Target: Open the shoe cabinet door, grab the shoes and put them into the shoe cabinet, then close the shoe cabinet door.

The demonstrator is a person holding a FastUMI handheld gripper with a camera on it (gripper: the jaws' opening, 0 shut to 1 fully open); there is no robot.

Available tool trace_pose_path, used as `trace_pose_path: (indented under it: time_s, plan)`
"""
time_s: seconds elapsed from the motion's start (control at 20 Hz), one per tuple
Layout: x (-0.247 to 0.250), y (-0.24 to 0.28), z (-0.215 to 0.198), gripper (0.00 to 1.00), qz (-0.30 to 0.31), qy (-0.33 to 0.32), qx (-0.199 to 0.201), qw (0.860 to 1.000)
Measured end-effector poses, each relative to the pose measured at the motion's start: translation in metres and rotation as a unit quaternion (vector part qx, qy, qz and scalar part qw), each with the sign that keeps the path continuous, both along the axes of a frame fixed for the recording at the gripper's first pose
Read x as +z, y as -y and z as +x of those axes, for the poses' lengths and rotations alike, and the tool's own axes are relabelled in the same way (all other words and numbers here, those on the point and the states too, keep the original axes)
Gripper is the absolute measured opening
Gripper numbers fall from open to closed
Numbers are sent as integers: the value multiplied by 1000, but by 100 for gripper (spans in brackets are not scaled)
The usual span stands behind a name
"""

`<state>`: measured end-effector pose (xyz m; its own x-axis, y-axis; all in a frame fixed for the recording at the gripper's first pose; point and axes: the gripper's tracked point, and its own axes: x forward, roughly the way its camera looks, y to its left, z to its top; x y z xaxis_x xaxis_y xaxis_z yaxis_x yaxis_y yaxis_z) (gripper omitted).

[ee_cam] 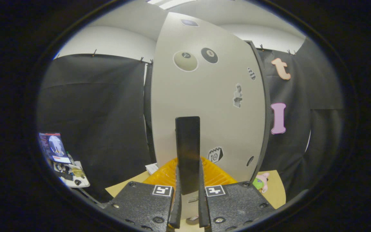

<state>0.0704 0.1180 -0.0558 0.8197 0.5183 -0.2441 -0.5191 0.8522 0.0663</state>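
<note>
The shoe cabinet's white door (pixel 204 96) stands right in front of me, dotted with small stickers such as two billiard balls and a calendar. A black upright handle (pixel 187 138) is fixed to it. My gripper (pixel 188 170) is shut on the lower part of this handle, one finger pressing on each side. The door's dark edge (pixel 262 106) runs down its right side. I cannot tell how far the door stands open.
A tan surface (pixel 275 193) lies below the door, with a small pink and green figure (pixel 261 182) at the door's lower right. A white slip (pixel 152 168) lies at its lower left. Further left sit a lit screen (pixel 55 148) and some clutter (pixel 72 175).
</note>
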Motion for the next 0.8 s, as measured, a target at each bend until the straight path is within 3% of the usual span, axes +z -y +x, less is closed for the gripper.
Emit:
trace_pose_path:
  time_s: [0.35,0.8]
  plan:
    - [5,33,-8,24,-11,12,-27,999]
    - [12,81,-7,22,-30,33,-98,994]
